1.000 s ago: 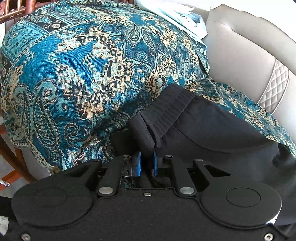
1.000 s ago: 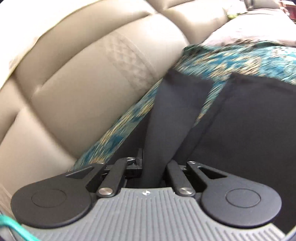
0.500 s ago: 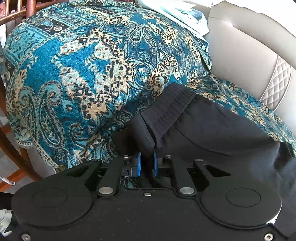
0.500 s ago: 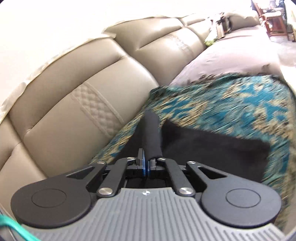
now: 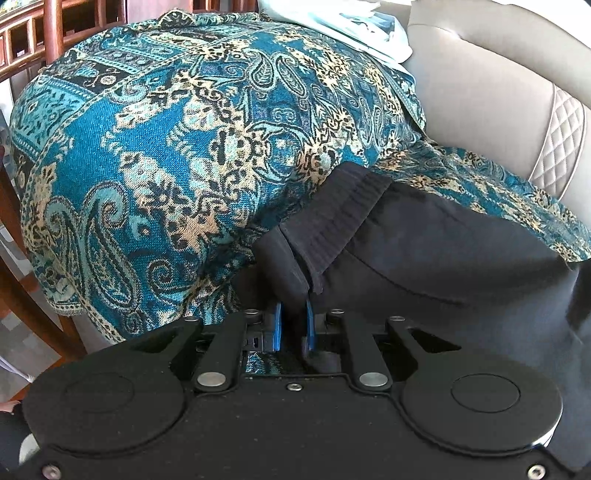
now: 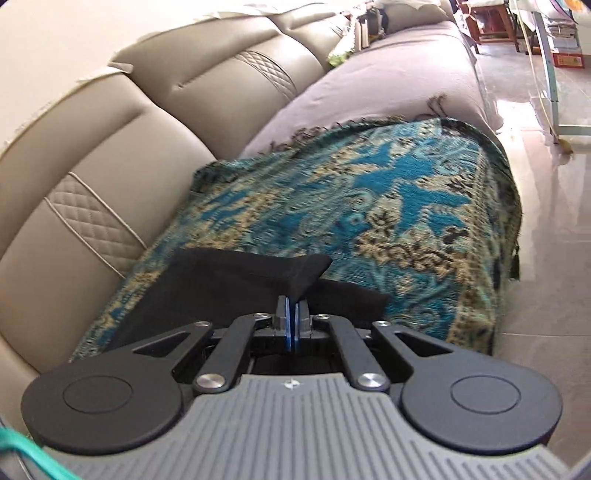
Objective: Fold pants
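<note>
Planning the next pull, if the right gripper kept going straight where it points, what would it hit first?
Probably the teal paisley throw on the sofa seat. The right gripper, shut on a black pants corner, aims down at it; depth is unclear.

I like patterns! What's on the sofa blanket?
Blue paisley blanket, best in the left wrist view.

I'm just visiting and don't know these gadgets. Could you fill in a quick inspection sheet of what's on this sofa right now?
Surface: beige sofa, seat under a blue paisley throw.
Job's things: black pants on the throw, both ends pinched.
Clutter: pale cloth atop the throw.
Grippers: left gripper shut on the waistband end; right gripper shut on a pants fold.
Cables: green cord.
Surroundings: tiled floor, wooden chair.
</note>
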The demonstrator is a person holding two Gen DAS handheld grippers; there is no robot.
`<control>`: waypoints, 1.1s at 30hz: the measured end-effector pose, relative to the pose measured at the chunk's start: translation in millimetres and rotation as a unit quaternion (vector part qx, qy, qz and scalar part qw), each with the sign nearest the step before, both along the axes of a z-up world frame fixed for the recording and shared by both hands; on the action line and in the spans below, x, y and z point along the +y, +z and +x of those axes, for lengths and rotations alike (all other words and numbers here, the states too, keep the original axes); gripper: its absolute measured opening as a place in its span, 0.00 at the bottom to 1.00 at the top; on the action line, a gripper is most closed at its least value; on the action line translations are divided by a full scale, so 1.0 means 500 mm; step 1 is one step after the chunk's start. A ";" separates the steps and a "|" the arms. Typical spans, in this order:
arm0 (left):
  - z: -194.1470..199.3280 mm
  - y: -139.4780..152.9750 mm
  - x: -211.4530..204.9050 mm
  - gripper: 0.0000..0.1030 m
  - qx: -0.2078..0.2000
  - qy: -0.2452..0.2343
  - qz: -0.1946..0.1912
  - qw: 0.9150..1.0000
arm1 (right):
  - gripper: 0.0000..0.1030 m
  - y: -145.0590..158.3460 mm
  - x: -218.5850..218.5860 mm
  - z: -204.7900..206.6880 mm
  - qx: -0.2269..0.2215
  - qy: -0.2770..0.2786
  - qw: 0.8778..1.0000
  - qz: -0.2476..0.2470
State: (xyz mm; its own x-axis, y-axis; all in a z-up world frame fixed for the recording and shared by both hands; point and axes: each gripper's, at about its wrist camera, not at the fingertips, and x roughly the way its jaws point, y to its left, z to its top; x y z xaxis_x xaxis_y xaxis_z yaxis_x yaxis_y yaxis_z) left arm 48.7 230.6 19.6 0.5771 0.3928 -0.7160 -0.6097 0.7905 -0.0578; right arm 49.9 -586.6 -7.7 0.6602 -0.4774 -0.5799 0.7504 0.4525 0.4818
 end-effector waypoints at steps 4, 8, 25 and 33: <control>0.002 0.003 0.002 0.13 0.006 -0.005 0.006 1.000 | 0.04 0.001 -0.004 -0.011 0.011 -0.003 1.000 -0.010; 0.004 0.003 0.006 0.13 0.009 -0.007 0.006 1.000 | 0.04 0.007 -0.002 -0.016 0.036 -0.009 0.999 -0.029; 0.002 0.002 -0.001 0.14 0.018 -0.019 0.015 1.000 | 0.05 0.010 -0.009 -0.041 0.075 0.002 0.995 -0.073; -0.006 0.006 -0.021 0.39 0.022 -0.031 0.039 0.999 | 0.62 0.003 -0.015 -0.033 0.087 0.020 0.991 -0.100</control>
